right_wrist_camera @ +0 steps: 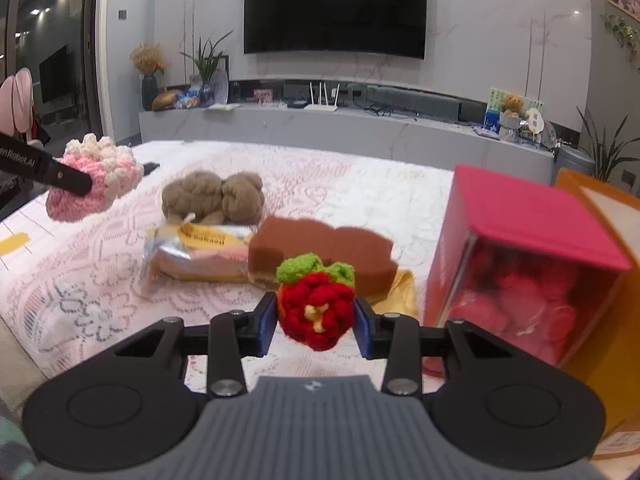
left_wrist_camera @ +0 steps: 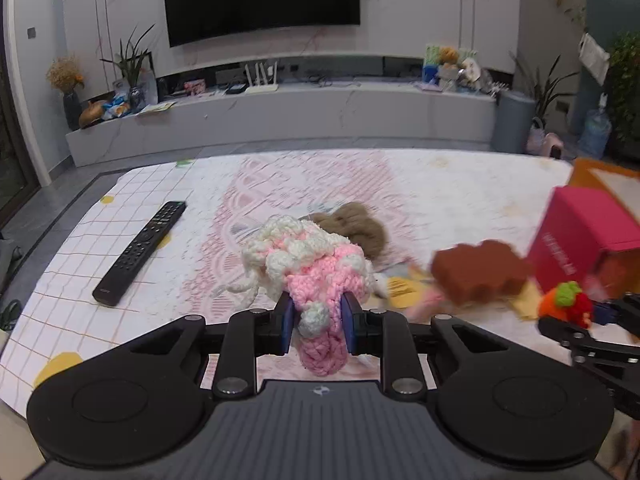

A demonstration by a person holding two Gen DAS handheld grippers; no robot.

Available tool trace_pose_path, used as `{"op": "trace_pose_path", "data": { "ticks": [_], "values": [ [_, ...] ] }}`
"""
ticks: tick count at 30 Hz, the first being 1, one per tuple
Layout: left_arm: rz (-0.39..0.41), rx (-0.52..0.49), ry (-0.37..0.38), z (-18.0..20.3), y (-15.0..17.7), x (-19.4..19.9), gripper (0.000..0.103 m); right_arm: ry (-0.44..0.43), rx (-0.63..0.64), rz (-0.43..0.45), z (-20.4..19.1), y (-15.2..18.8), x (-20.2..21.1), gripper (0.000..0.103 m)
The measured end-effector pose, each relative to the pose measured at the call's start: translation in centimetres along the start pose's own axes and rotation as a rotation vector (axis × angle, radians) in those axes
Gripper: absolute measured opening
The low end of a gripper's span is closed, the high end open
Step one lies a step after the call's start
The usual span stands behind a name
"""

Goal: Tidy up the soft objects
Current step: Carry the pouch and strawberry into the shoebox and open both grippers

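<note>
My left gripper (left_wrist_camera: pixel 318 312) is shut on a pink and white crochet toy (left_wrist_camera: pixel 308 260) and holds it above the lace cloth. In the right wrist view the toy (right_wrist_camera: pixel 104 172) hangs at the far left in that gripper (right_wrist_camera: pixel 82 186). A red crochet strawberry (right_wrist_camera: pixel 316 312) with green leaves sits pinched between the blue pads of my right gripper (right_wrist_camera: pixel 316 320), shut on it. The left wrist view shows the strawberry (left_wrist_camera: pixel 568 304) at the right edge. Brown yarn balls (right_wrist_camera: pixel 212 198), a brown sponge (right_wrist_camera: pixel 320 248) and a wrapped pink sponge (right_wrist_camera: pixel 200 256) lie on the cloth.
A pink box (right_wrist_camera: pixel 520 264) with a clear front stands at the right, and an orange box (right_wrist_camera: pixel 608 280) stands behind it. A black remote (left_wrist_camera: pixel 140 252) lies at the left on the checked cloth (left_wrist_camera: pixel 80 280). Beyond the table are a TV and a low cabinet.
</note>
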State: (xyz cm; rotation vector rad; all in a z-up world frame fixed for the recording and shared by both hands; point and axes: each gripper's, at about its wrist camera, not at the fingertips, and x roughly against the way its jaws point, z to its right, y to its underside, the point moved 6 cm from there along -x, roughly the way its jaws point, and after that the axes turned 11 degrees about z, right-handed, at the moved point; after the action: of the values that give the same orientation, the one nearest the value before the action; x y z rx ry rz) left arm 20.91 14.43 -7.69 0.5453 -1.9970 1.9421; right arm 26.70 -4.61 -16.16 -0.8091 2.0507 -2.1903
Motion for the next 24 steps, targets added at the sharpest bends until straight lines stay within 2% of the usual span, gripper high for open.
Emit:
{"op": "trace_pose_path", "data": {
  "ticks": [8, 13, 18, 24],
  "values": [
    [0.072, -0.004, 0.072, 4.9, -1.3, 4.7, 0.028, 0.020, -0.052, 0.065, 1.9, -2.6, 4.8, 0.039],
    [0.115, -0.013, 0.160, 9.1, -2.1, 7.1, 0.028, 0.035, -0.088, 0.100, 3.5, -3.5, 8.5, 0.039],
    [0.127, -0.048, 0.265, 14.2, -2.4, 7.5, 0.028, 0.082, -0.091, 0.146, 6.4, -4.4, 12.3, 0.039],
    [0.136, -0.082, 0.389, 20.4, -3.6, 7.1, 0.028, 0.170, -0.076, 0.165, 11.6, -5.0, 16.0, 0.039]
  ]
}}
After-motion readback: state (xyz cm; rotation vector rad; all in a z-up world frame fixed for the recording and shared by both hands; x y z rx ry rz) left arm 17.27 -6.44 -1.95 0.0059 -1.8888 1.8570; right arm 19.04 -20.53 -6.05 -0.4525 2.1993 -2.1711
